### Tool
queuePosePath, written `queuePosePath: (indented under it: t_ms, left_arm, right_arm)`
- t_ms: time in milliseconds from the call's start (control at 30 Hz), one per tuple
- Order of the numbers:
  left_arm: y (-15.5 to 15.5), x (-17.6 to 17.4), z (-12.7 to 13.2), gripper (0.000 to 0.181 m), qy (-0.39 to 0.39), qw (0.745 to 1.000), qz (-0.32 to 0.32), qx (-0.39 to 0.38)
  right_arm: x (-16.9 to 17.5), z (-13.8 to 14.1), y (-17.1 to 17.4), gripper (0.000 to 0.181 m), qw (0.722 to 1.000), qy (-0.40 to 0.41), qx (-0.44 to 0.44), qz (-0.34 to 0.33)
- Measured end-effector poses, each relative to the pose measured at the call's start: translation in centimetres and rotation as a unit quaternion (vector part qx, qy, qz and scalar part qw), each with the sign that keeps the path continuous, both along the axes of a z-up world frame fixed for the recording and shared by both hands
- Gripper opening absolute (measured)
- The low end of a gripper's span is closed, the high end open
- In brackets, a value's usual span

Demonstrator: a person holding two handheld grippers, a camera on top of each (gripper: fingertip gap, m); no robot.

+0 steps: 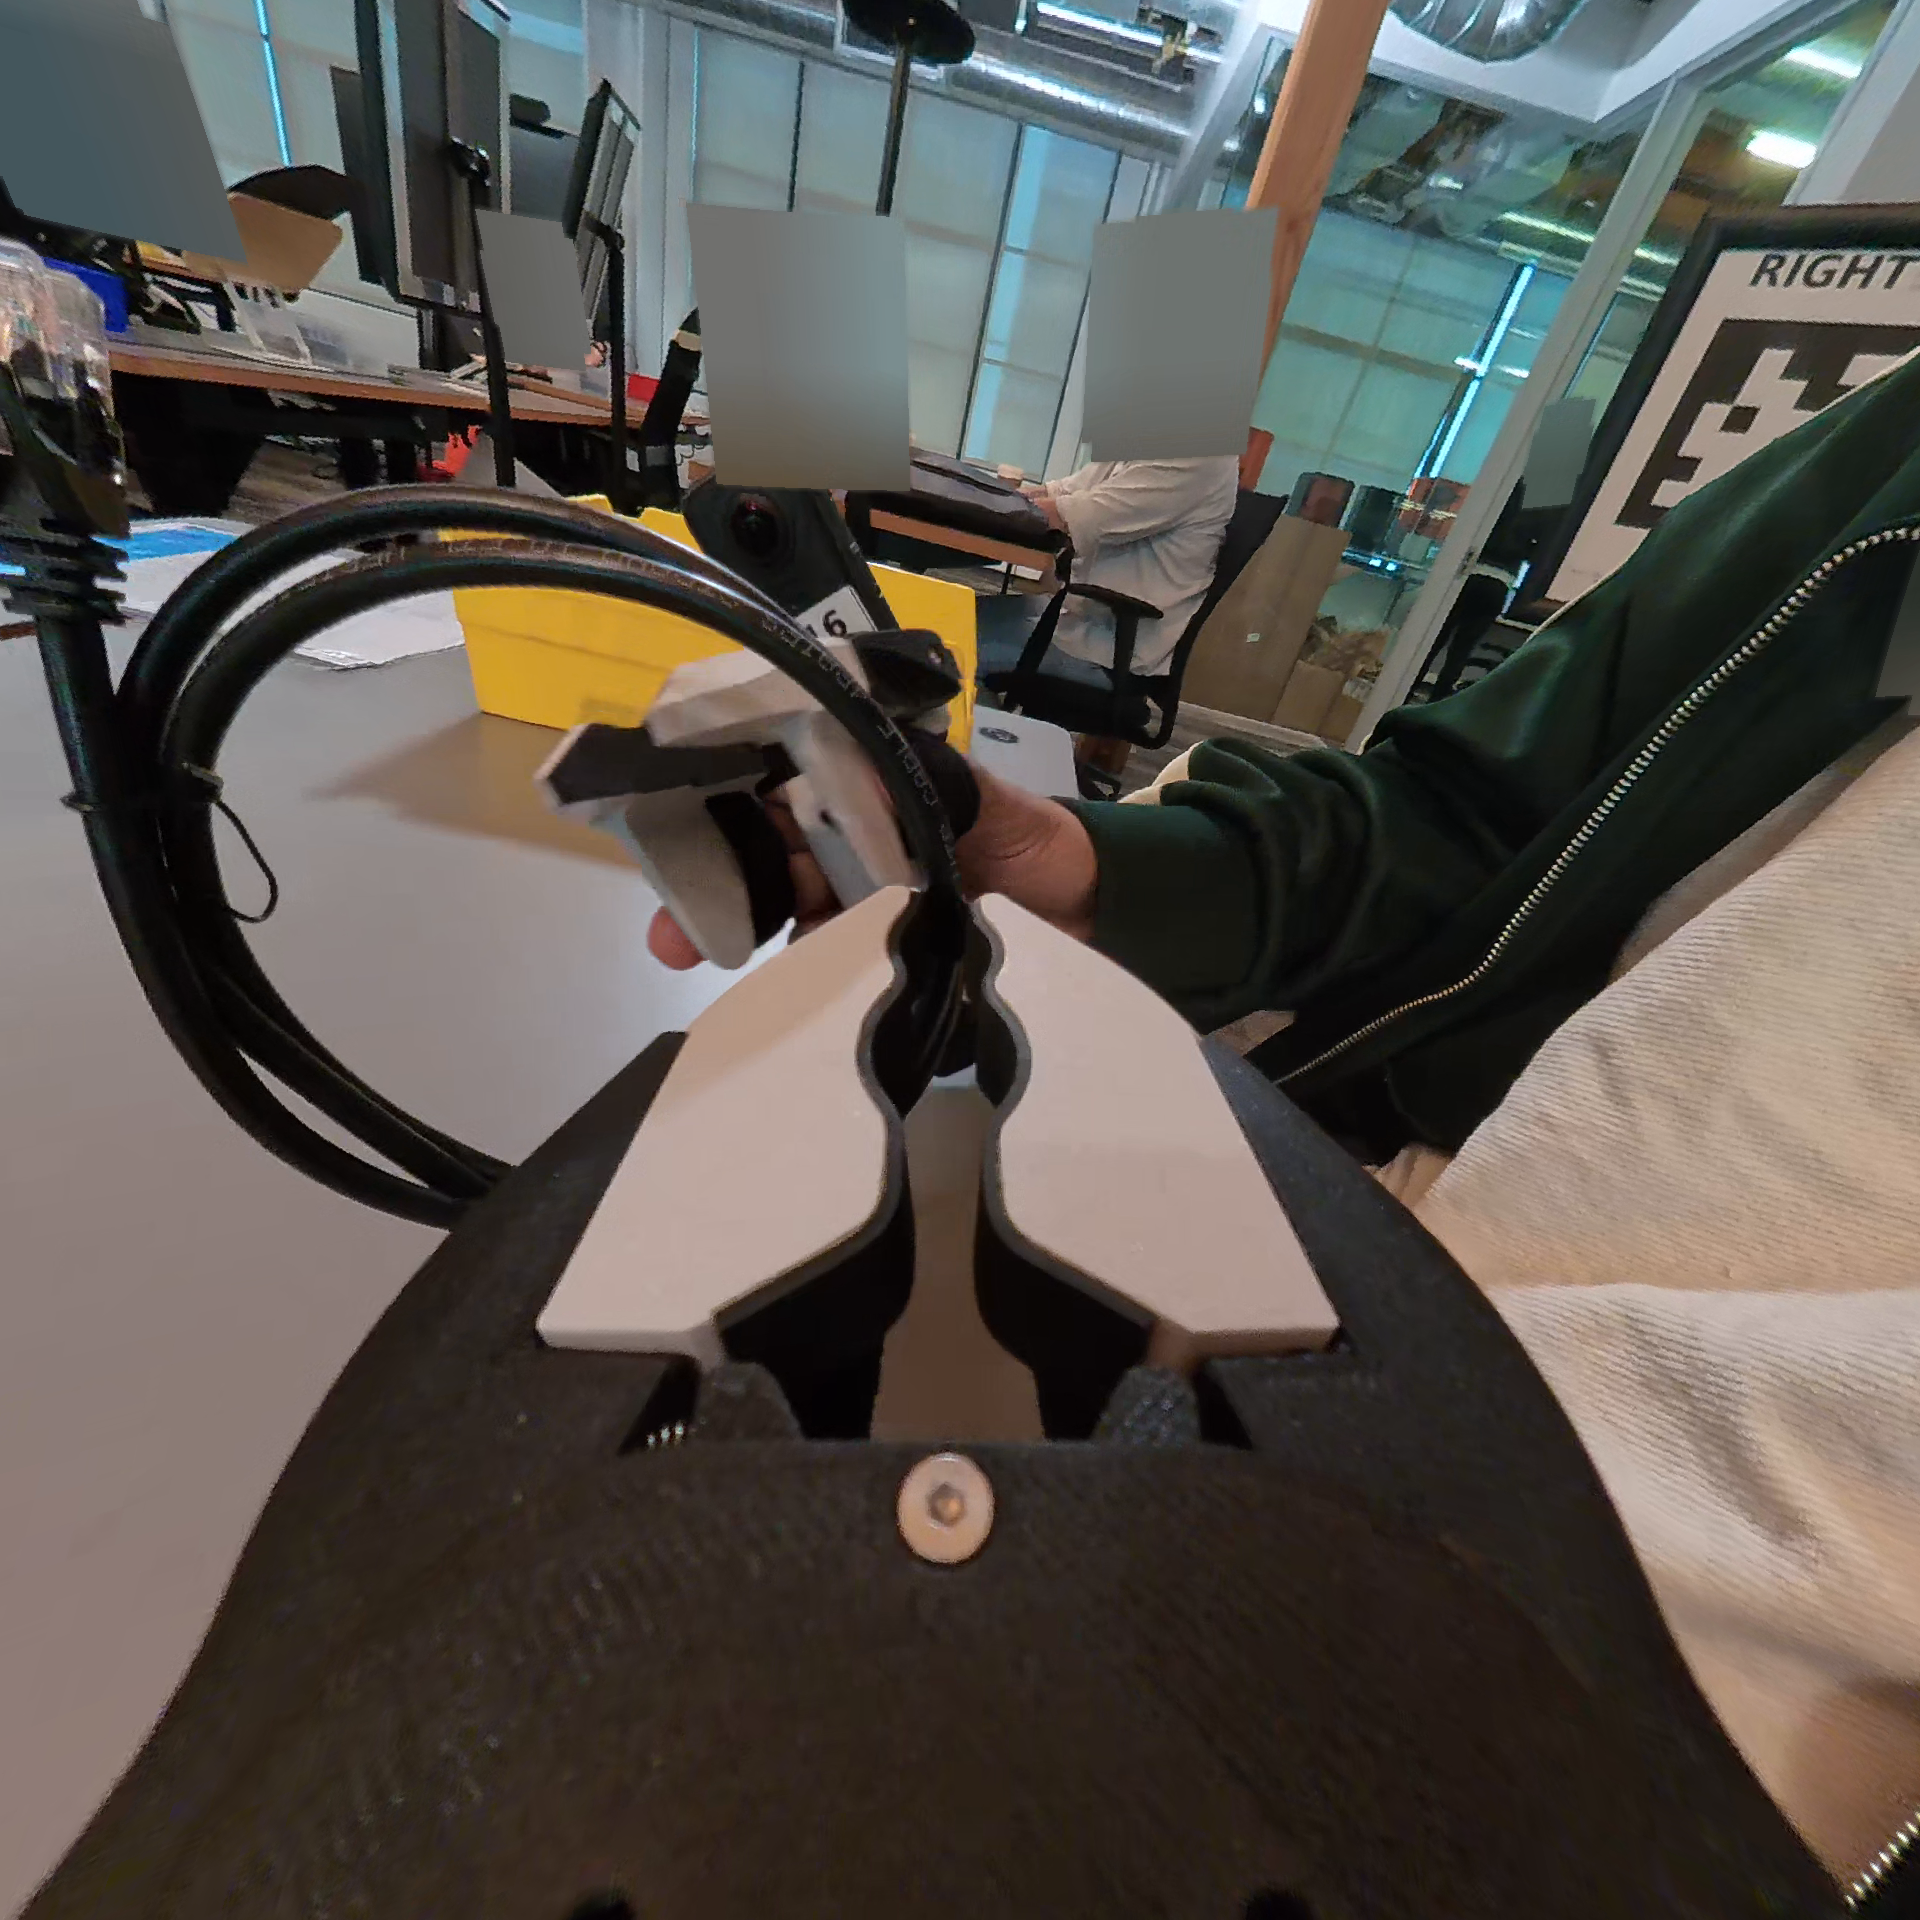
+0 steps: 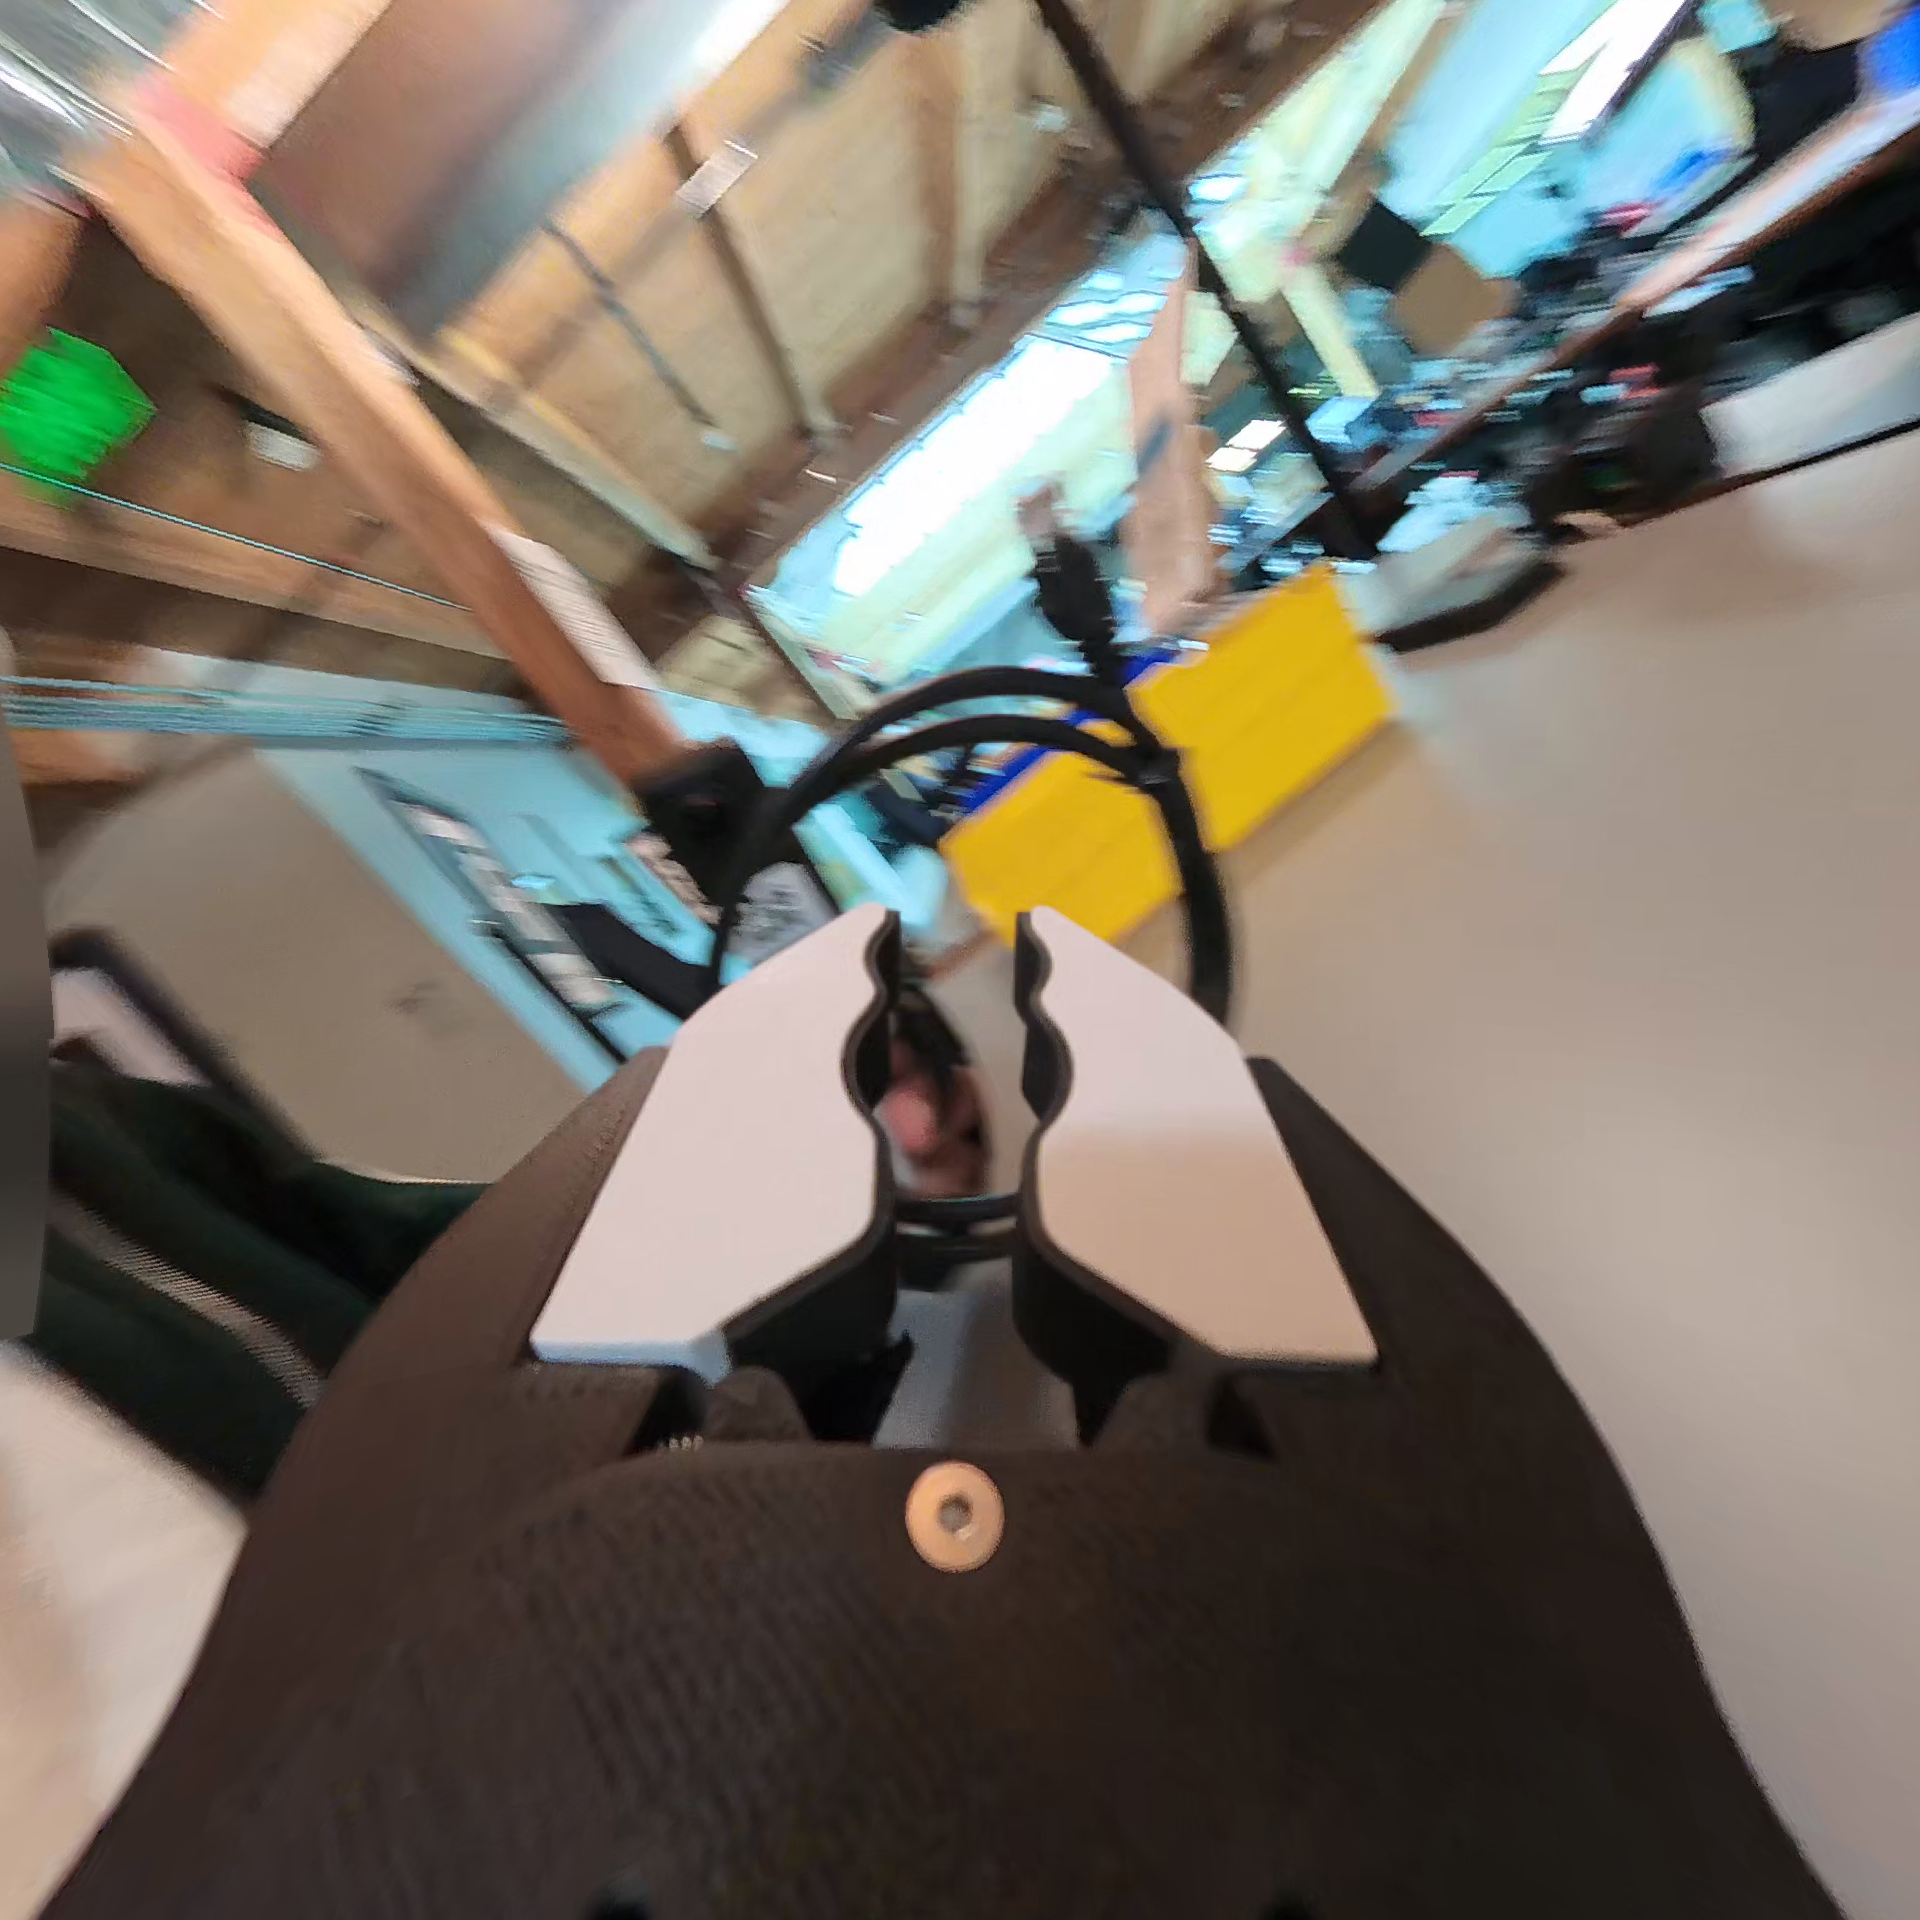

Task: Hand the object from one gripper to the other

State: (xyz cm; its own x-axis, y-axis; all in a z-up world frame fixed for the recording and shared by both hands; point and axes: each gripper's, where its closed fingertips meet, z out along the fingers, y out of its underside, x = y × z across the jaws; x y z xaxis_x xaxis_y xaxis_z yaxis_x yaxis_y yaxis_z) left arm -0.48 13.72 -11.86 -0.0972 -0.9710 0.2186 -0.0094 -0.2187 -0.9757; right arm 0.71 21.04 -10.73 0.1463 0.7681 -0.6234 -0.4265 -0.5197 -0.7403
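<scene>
Item: black coiled network cable (image 1: 312, 582), round rubbery jacket, bound by a thin tie, clear plug at one end. Location: held in the air above the pale grey tabletop (image 1: 312, 1039); coil arcs up and left of the left tongs (image 1: 940, 914), plane roughly upright.

Left tongs: white contoured plates on black textured body, clamped on the cable strands.

Right tongs (image 2: 956, 925): same build, apart, nothing between them; the coil lies just ahead, tips near the strands.

Beyond: yellow plastic bin (image 1: 582, 644), dark green sleeve (image 1: 1455, 831).

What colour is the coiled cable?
Black; the cable shows best in the left wrist view.
</scene>
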Motion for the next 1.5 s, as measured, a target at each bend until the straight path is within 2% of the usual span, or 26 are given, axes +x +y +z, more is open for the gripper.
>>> queuePosePath:
  t_ms: [133, 300, 500, 667, 800, 967, 1200, 1267, 1367, 1500]
  left_arm:
    - [-1.1, 0.6, 0.2, 0.007, -0.002, 1.000, -0.016, 0.003]
    - [-2.6, 1.4, 0.3, 0.008, 0.007, 0.999, -0.034, 0.021]
    - [-3.8, 1.9, 0.6, 0.008, 0.002, 0.998, -0.055, 0.026]
    - [-4.3, 2.1, 0.8, 0.008, -0.004, 0.998, -0.068, 0.020]
    - [-4.6, 2.0, 0.9, 0.008, -0.015, 0.997, -0.081, 0.010]
    - [-4.5, 1.7, 1.4, 0.010, -0.048, 0.995, -0.092, -0.008]
    - [-2.9, 0.8, 2.4, 0.050, -0.093, 0.992, -0.069, -0.044]
    - [-2.2, 0.1, 3.1, 0.056, -0.116, 0.988, -0.068, -0.075]
    - [0.3, -0.8, 2.9, 0.056, -0.135, 0.983, -0.018, -0.119]
    - [3.7, -1.2, 0.1, 0.047, -0.079, 0.981, 0.068, -0.166]
  right_arm:
    - [0.3, -1.6, 1.0, 0.020, 0.996, -0.075, 0.010, -0.037]
    - [-0.9, -3.9, 0.9, 0.026, 0.988, -0.152, 0.003, -0.027]
    - [-0.4, -4.0, 1.3, 0.028, 0.991, -0.128, -0.024, -0.031]
    - [-1.1, -3.9, 0.6, 0.024, 0.993, -0.111, -0.029, 0.005]
    - [-1.3, -3.9, 0.3, 0.010, 0.992, -0.123, -0.019, 0.010]
    - [-0.8, -3.5, 0.3, 0.008, 0.992, -0.125, -0.010, 0.004]
    - [-0.6, -2.6, 0.1, 0.006, 0.994, -0.105, -0.003, 0.002]
    - [-0.5, -2.5, 0.2, 0.006, 0.995, -0.100, -0.004, 0.000]
    - [-0.4, -2.2, 0.2, 0.006, 0.996, -0.087, -0.001, 0.000]
    - [-0.4, -1.4, -0.1, 0.006, 0.997, -0.078, 0.019, -0.004]
